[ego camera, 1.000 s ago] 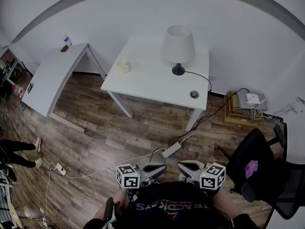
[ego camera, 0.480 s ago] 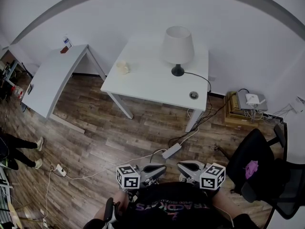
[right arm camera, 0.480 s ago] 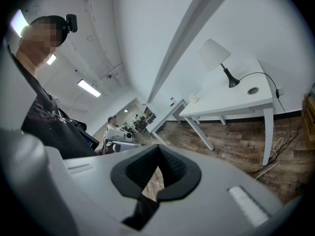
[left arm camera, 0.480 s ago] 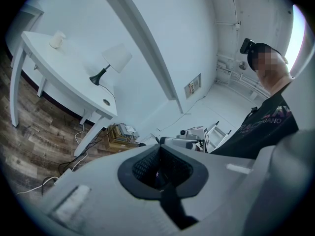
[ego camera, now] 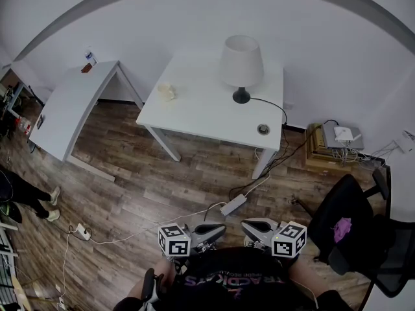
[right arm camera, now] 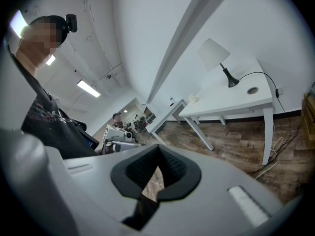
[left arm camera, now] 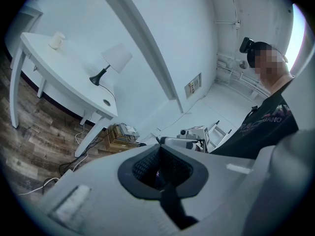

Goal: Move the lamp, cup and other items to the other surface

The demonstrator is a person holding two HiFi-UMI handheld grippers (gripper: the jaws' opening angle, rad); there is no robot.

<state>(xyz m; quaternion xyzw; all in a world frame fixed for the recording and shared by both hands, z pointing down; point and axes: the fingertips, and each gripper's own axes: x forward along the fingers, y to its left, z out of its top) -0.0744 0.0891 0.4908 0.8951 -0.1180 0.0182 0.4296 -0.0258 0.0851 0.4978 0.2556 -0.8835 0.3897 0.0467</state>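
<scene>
- Lamp (ego camera: 241, 63) stands upright near the back right of the white bench (ego camera: 201, 112). Its long axis is vertical, with the pale shade on top and the dark round base resting on the benchtop.
- Its black cord (ego camera: 272, 105) leaves the base toward the right and drops over the bench's right edge.
- A round cable hole (ego camera: 262, 129) sits in the benchtop near the front right corner, in front of the lamp's base.
- The cup (ego camera: 167, 91), pale and small, stands on the left part of the same bench, well apart from the lamp. Whether it holds anything cannot be told.
- A second white bench (ego camera: 71, 105) stands to the left, set at an angle, with a couple of small items (ego camera: 86, 63) at its far end.
- On the wooden floor (ego camera: 162, 173) in front of the first bench lies a white power strip (ego camera: 233, 205).
- A wooden crate (ego camera: 337, 141) holding a white device sits against the wall on the right, and a black office chair (ego camera: 353, 225) is nearer the person.
- The left gripper (ego camera: 209, 230) is held low against the person's torso, far from both benches. Its jaws are clenched together on nothing.
- The right gripper (ego camera: 257, 228) is just beside it, likewise clenched and empty.
</scene>
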